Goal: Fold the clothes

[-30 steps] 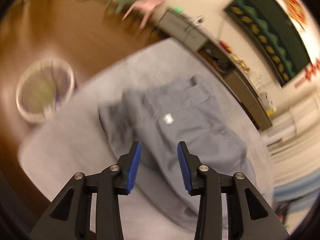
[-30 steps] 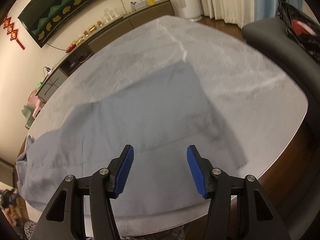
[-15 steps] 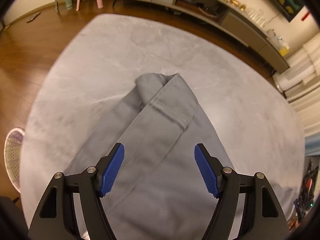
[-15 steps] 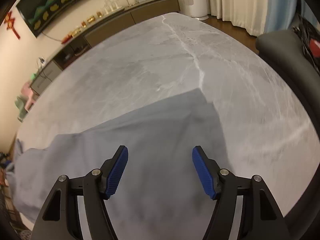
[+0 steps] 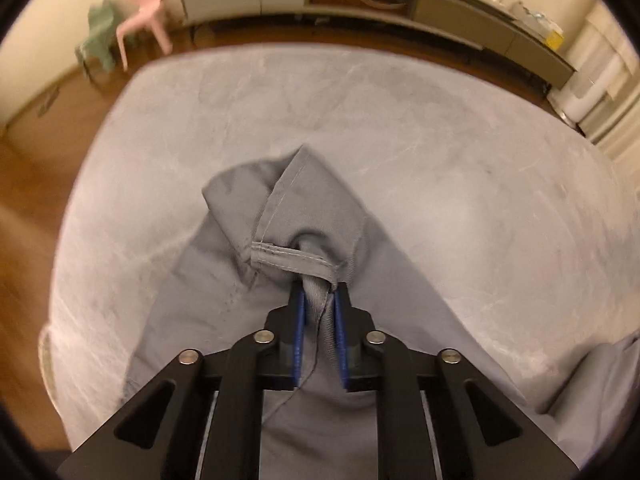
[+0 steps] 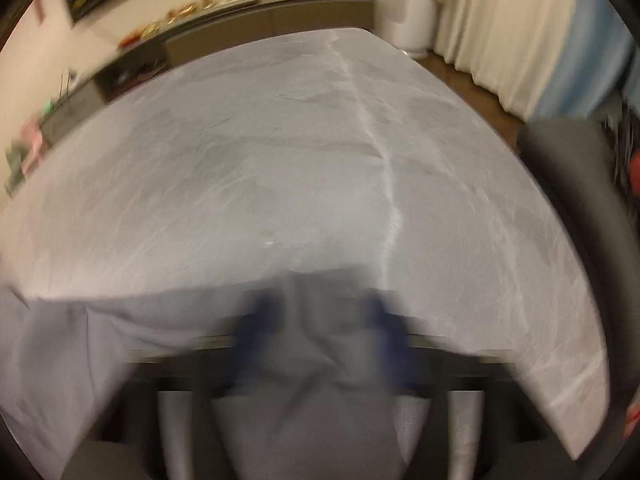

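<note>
Clamped on a bunched fold beside the stitched hem, the left gripper pinches the grey garment, its jaws having just closed. On the right gripper, blurred, the jaws have been closing with cloth between them; whether the pads press I cannot tell. Beyond, the garment lies across the grey marbled table. Farther off stand a pink chair and a low cabinet.

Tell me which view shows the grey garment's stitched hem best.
The left wrist view. There the grey garment is sharp, its stitched hem bunched just beyond the left hand-held gripper, which is shut on the cloth. The right wrist view is motion-blurred: only smeared grey fabric, no hem discernible.
</note>
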A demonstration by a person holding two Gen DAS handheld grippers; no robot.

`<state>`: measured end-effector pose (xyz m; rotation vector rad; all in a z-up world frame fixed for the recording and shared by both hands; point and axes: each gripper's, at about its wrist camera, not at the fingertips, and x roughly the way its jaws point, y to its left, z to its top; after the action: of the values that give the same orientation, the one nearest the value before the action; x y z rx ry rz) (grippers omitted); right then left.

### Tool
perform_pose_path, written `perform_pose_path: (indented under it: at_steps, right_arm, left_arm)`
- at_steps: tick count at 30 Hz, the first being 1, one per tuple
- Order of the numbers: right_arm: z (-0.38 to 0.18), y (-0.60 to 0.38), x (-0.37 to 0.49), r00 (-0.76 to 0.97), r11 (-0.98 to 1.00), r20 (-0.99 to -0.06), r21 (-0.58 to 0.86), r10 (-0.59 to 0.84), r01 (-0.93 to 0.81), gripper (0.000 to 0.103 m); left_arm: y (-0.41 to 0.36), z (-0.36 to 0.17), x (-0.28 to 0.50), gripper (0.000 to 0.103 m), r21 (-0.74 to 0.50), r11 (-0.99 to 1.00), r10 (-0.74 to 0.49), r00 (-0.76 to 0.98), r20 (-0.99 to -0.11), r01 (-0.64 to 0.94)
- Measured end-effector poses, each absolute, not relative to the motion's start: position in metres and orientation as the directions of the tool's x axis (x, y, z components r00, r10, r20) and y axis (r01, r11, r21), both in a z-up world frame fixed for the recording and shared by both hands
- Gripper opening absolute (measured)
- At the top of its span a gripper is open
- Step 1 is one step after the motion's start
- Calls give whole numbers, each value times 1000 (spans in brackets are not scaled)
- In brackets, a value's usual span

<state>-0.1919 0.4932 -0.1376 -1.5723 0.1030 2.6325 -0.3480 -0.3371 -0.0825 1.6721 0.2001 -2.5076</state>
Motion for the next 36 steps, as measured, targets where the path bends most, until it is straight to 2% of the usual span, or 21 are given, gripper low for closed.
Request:
perform_pose_path:
  at_steps: [1,3,5,6,7,9,10,12,14,15,16,20,21,22,24,27,30,31,36]
  right_arm:
    - [-132,491,-190,-489,-996,-871,3,42,-90,13]
    - [-118,489,-186,-526,-995,-846,-35,80,-94,0]
    - [-100,506,-183,-569,-984,-810,-54,144,-173,0]
    - [-97,513,-184,-568,-980,-810,-40,145,-192,0]
    - [-99,520,-188,-556,-976,-815,-46,159,-212,0]
    - [-106,521,-193,-529,-975,-833,-56,164,-213,1]
    - [-106,518,-192,-528,-979,-837,-40,141,-199,1]
    - [-105,507,-186,-541,-988,-837,2,84,-156,5]
    - [-103,489,-178,-555,-996,-831,23,26,-82,24]
    - [-102,480,-175,-559,-999,-829,24,7,-47,38]
    - [-103,468,-172,-560,-1000,-829,14,-15,6,40]
    - [-117,429,-172,-508,-983,-860,-54,-44,176,40]
    - [-124,424,-175,-486,-978,-873,-68,-37,197,40]
    - [-131,425,-181,-478,-980,-878,-64,-35,188,39]
    - [-141,432,-194,-468,-988,-883,-47,-28,147,40]
    - [-145,448,-214,-470,-998,-882,-42,17,43,40]
    - [-141,456,-213,-467,-999,-884,-41,38,-5,40]
    - [-135,459,-204,-483,-999,-875,-24,32,-23,40]
    - [-109,467,-135,-555,-995,-830,86,-45,-47,43]
  left_arm:
    - [-341,-72,-344,10,-52,-982,-30,-416,-909,183]
    - [-386,-32,-315,9,-225,-928,15,-571,-821,299]
    - [-432,-9,-280,9,-387,-834,5,-695,-719,394]
    - [-452,-13,-270,9,-396,-792,-39,-686,-727,465]
    - [-462,-27,-272,9,-354,-783,-62,-629,-775,512]
    - [-463,-65,-291,11,-240,-831,-30,-471,-882,502]
    - [-464,-68,-290,14,-227,-829,-41,-459,-887,512]
    - [-465,-68,-289,18,-243,-821,-35,-471,-881,517]
    - [-464,-61,-290,33,-259,-819,-35,-496,-868,512]
    - [-463,-58,-291,40,-253,-822,-42,-499,-866,510]
    - [-461,-58,-294,40,-231,-832,-57,-491,-869,505]
    - [-455,-59,-307,40,-138,-863,-118,-460,-880,485]
    - [-458,-60,-312,39,-79,-854,-181,-436,-882,514]
    - [-465,-63,-310,40,-32,-839,-230,-407,-884,544]
    - [-477,-65,-311,40,-28,-795,-255,-375,-891,606]
    - [-481,-48,-289,42,-101,-781,-212,-413,-886,617]
    - [-482,-32,-263,43,-296,-795,1,-487,-874,530]
    - [-483,-23,-248,44,-329,-793,31,-505,-862,512]
    - [-468,27,-141,58,-355,-840,52,-589,-806,411]
